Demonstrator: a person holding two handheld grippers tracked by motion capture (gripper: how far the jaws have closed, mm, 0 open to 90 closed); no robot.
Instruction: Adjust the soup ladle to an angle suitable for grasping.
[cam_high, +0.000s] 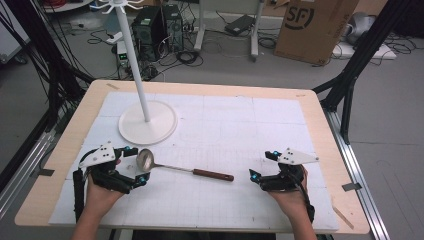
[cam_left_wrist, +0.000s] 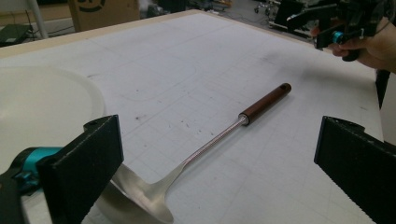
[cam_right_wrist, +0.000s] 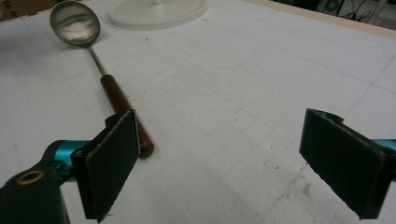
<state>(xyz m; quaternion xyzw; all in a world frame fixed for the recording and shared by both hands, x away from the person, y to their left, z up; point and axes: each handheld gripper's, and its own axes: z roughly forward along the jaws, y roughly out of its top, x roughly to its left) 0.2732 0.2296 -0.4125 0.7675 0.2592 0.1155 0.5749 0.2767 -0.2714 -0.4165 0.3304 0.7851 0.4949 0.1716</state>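
ladle (cam_high: 183, 169) between both hand-held grippers

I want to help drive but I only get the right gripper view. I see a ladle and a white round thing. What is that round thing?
Observer: It is the base of a white stand; a tall pole rises from it, with hooks at the top.
Operator: Where is the other gripper?
Observer: The left gripper sits by the ladle, its jaws open on either side of the bowl, not touching it that I can tell.
Operator: Does the ladle's handle have anything at its end?
Observer: Yes, the left gripper view shows a small hole in the brown handle, at its tip.
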